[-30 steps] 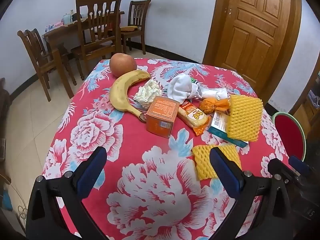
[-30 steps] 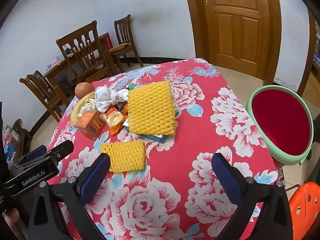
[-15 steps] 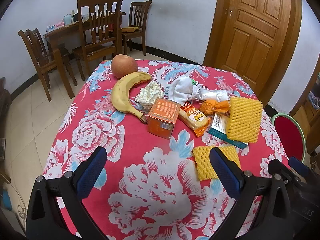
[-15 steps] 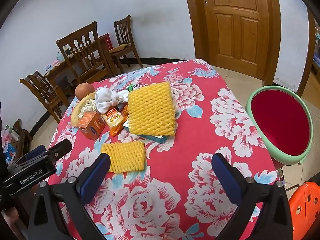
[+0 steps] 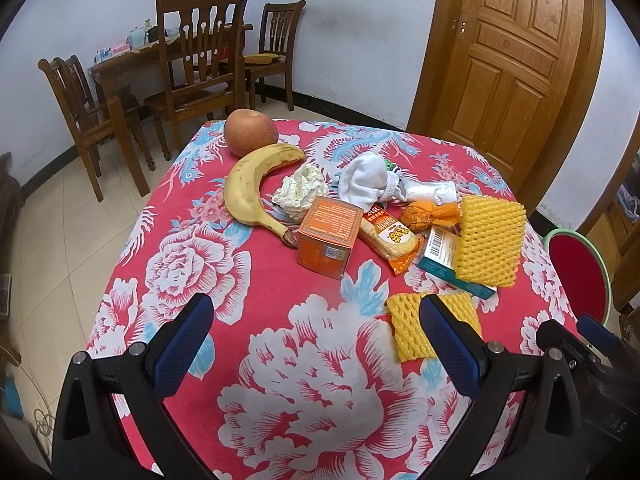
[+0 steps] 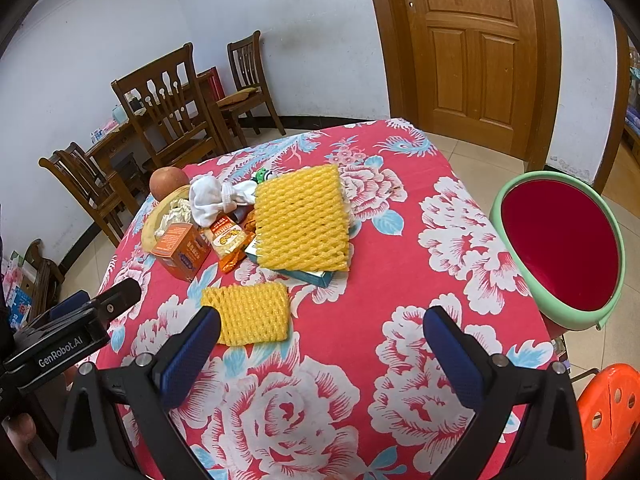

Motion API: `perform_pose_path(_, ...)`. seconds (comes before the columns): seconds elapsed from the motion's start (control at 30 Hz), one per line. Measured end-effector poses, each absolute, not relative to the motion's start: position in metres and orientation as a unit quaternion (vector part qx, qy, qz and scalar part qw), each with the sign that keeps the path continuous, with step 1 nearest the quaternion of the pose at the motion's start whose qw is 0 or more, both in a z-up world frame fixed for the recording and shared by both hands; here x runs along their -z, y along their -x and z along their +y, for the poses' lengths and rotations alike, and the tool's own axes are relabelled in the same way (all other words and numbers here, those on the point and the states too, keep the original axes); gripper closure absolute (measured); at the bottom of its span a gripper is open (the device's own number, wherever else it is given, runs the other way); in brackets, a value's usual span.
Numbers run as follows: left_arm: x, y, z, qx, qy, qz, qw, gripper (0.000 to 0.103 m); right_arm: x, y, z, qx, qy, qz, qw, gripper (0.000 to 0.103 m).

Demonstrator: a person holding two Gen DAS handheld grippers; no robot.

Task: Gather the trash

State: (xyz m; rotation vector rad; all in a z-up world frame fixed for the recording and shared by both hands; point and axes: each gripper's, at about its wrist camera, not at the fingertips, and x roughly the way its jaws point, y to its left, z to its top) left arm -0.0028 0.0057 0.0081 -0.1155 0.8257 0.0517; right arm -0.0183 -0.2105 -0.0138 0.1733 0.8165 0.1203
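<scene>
- Left gripper [image 5: 316, 332]: jaws spread wide, empty, poised over the near part of the table [image 5: 280, 380].
- Right gripper [image 6: 320, 342]: jaws spread wide, empty, above the near edge of the same table.
- Small yellow foam net [image 6: 250, 313]: flat on the floral cloth, just beyond the right gripper's left finger; apart from the main pile.
- Large yellow foam net [image 6: 300, 220]: on top of a teal-edged box [image 5: 440, 254], mid-table.
- Orange carton [image 5: 328, 242]: upright, just beside the banana's stem.
- Snack wrapper [image 5: 390, 238]: between carton and teal-edged box, touching both.
- Orange crumpled wrapper [image 5: 430, 214]: behind the snack wrapper.
- Crumpled white tissue [image 5: 301, 190]: in the banana's curve.
- White sock [image 5: 370, 182]: bunched, far side of the pile.
- Banana [image 5: 250, 188] and apple [image 5: 250, 132]: far left corner, touching.
- Green-rimmed red bin [image 6: 560, 246]: off the table's right edge, mouth open.
- Orange stool [image 6: 608, 420]: lower right, near the bin.
</scene>
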Motion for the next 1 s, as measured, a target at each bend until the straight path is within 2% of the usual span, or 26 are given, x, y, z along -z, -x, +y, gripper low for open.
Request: perform_pose_path(1.0, -0.0070, 0.0030, 0.0061, -0.024, 0.057, 0.400, 0.915, 0.002, 0.0143, 0.0182, -0.2106, -0.058, -0.085, 0.396, 0.913, 0.000)
